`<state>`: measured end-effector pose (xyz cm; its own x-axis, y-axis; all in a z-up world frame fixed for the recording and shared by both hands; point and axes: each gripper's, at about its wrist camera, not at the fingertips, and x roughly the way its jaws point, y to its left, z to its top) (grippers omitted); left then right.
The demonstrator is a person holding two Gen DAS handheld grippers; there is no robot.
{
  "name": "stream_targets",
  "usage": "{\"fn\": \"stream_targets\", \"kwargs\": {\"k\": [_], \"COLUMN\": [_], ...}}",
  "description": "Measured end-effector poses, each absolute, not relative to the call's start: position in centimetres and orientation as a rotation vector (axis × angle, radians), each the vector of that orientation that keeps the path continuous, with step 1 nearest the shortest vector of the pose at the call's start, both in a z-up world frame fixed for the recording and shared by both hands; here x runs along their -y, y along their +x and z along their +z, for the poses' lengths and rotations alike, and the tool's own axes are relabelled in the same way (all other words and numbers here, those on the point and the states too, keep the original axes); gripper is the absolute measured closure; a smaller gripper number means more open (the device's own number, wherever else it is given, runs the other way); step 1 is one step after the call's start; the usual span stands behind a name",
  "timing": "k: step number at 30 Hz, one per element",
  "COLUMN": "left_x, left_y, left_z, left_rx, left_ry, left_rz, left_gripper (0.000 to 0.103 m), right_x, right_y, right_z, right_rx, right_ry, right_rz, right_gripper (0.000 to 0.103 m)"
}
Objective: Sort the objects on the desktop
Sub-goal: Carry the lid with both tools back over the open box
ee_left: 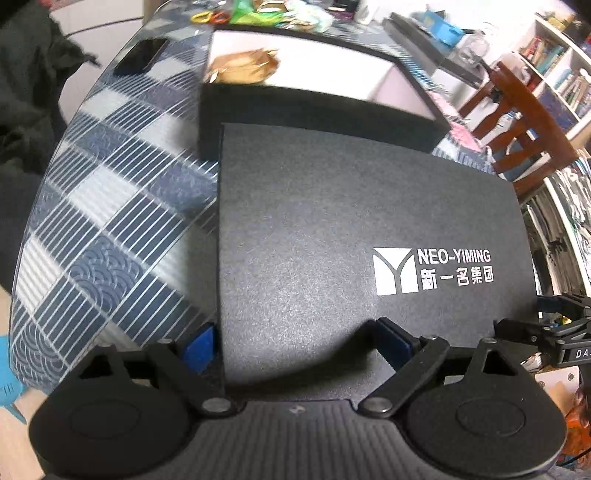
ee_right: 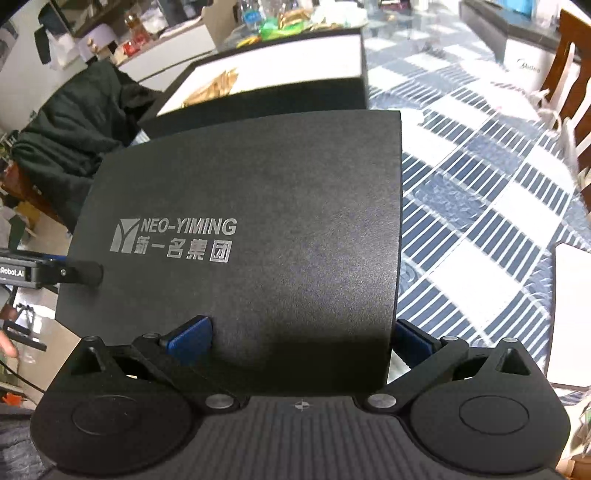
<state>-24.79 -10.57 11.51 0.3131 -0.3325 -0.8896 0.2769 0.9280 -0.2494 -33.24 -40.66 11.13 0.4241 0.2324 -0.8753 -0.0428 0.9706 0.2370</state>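
Note:
A black box lid [ee_left: 332,229] printed NEO-YIMING is held above the table by both grippers. My left gripper [ee_left: 295,347] is shut on the lid's left near corner, one blue pad outside and one on top. My right gripper [ee_right: 303,339] is shut on its right near corner [ee_right: 258,240]. Beyond the lid stands the open black box [ee_left: 317,110] with a white inside and golden wrapped items [ee_left: 243,64] in it. It also shows in the right wrist view [ee_right: 273,70]. The right gripper shows at the lid's right edge in the left wrist view [ee_left: 546,328].
A blue and white checked tablecloth [ee_left: 110,221] covers the table. A black phone [ee_left: 142,55] lies at the far left. Snack bags and scissors [ee_left: 258,13] lie behind the box. A wooden chair [ee_left: 517,122] and bookshelves stand right. A white sheet [ee_right: 572,314] lies near the right edge.

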Motion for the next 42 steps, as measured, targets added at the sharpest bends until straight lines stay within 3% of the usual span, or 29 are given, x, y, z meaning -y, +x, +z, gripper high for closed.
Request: {"fn": "stream_targets", "kwargs": {"k": [11,31,42], "left_x": [16.5,16.9,17.0], "left_y": [-24.2,-22.9,-23.5], "left_z": [14.2,5.4,3.8], "left_rx": [-1.122,-1.246,-1.17], "left_ry": [0.025,-0.086,-0.041], "left_rz": [-0.443,-0.282,-0.308], "left_gripper": [0.0,0.0,0.0], "right_x": [44.8,47.6,48.1], "right_y": [-32.9,-28.9,-29.4], "right_z": [13.1,4.2,2.5], "right_rx": [-1.07,-1.217,-1.16], "right_ry": [0.112,0.212,0.186], "right_rz": [0.153,0.244,0.24], "right_gripper": [0.0,0.0,0.0]}}
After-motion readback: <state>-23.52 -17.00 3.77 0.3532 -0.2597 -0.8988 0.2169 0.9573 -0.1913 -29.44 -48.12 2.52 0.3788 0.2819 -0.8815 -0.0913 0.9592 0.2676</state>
